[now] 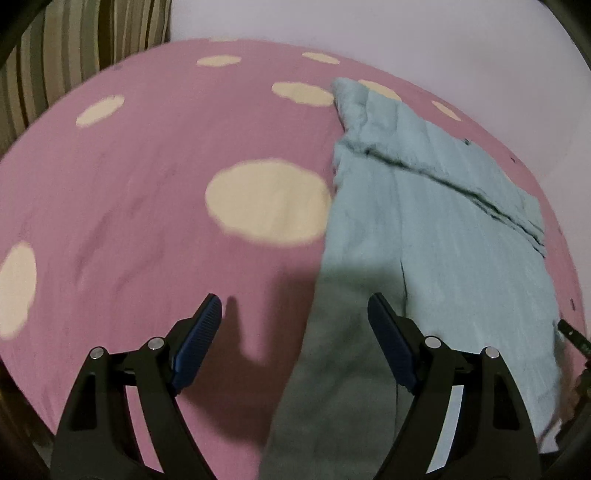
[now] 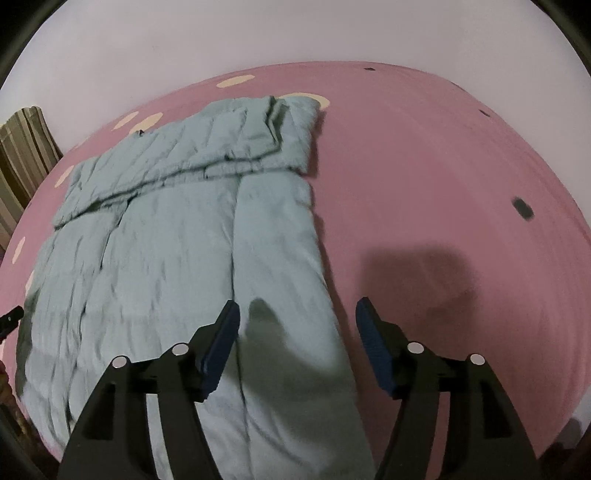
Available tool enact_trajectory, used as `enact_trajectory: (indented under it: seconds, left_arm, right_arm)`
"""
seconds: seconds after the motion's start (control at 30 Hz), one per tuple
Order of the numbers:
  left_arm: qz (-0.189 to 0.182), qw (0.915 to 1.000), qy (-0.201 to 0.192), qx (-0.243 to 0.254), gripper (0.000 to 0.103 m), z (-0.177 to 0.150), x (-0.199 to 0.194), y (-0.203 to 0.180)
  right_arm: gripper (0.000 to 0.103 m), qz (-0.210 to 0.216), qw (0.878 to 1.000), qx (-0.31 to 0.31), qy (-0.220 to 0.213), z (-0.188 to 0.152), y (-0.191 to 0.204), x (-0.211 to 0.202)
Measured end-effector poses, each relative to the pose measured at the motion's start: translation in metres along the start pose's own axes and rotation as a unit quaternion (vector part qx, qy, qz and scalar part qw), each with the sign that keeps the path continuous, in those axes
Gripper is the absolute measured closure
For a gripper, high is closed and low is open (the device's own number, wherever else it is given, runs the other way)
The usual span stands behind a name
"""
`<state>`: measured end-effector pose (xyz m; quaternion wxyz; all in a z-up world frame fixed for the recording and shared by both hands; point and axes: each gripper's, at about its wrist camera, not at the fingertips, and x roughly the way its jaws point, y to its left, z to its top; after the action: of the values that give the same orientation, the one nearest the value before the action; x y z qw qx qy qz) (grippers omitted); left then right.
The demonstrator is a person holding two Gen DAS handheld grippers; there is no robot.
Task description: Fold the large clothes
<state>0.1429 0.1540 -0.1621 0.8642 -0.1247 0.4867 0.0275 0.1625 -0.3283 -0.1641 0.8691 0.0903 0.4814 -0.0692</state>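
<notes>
A pale blue-grey garment point(image 1: 436, 229) point(image 2: 177, 240) lies spread flat on a pink sheet, its far end folded back over itself in a crumpled band. In the left wrist view my left gripper point(image 1: 295, 314) hovers open over the garment's left edge, with sheet and cloth below the gap and nothing between the pads. In the right wrist view my right gripper point(image 2: 297, 317) hangs open above the garment's right edge; its blue pads point(image 2: 221, 343) touch no cloth. A dark tip of the other gripper pokes in at each view's side edge.
The pink sheet point(image 1: 147, 166) point(image 2: 424, 166) with cream spots covers the bed and spreads wide left and right of the garment. A striped curtain point(image 1: 55, 55) point(image 2: 22, 155) hangs at the far left. A pale wall point(image 2: 295, 33) stands behind the bed.
</notes>
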Motion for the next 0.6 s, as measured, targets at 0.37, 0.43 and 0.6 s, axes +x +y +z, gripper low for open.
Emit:
enact_trajectory:
  seconds: [0.37, 0.43, 0.6]
  left_arm:
    - [-0.049, 0.9984, 0.026, 0.006, 0.022, -0.052, -0.023, 0.011]
    - [-0.049, 0.9983, 0.025, 0.016, 0.022, -0.056, -0.026, 0.010]
    - [-0.073, 0.9967, 0.029, 0.020, 0.023, -0.063, -0.028, 0.010]
  right_arm:
    - [0.036, 0.032, 0.999, 0.024, 0.015, -0.048, -0.022, -0.017]
    - [0.036, 0.041, 0.998, 0.030, 0.022, -0.059, -0.026, -0.020]
    - [0.036, 0.053, 0.997, 0.039, 0.029, -0.077, -0.032, -0.025]
